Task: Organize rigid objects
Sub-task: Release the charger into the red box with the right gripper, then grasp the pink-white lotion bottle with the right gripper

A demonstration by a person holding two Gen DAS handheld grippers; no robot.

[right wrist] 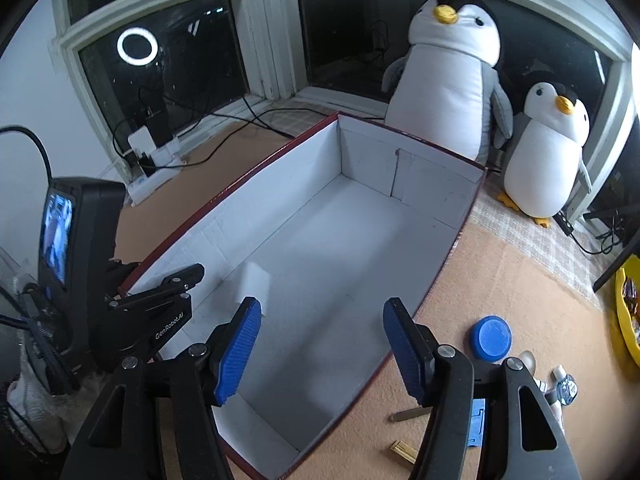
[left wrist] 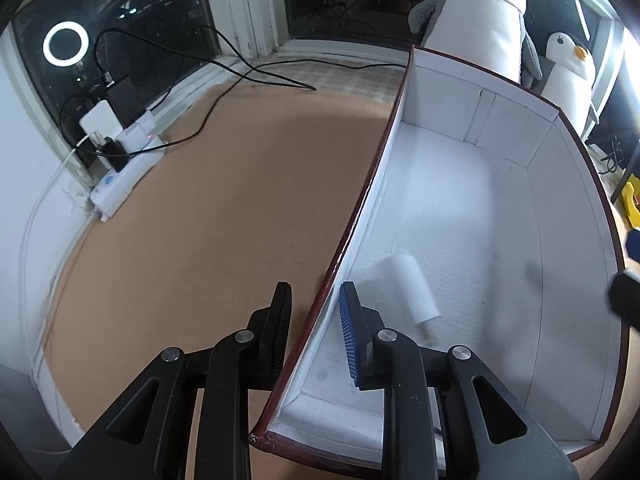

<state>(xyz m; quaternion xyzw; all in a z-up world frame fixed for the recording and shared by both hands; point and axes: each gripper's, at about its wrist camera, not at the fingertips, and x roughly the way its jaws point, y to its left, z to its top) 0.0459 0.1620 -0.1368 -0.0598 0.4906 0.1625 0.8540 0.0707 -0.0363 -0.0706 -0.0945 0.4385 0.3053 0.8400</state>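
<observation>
A large box with white inside and dark red rim stands on the brown mat. A blurred white cylinder-like object lies or falls inside it near the left wall; it also shows in the right wrist view. My left gripper straddles the box's left wall, fingers on either side, slightly apart. My right gripper is open and empty above the box's near end. A blue round lid, a gold item and small bottles lie right of the box.
Two plush penguins stand behind the box by the window. A power strip with chargers and cables sits at the far left. A yellow bin is at the right edge.
</observation>
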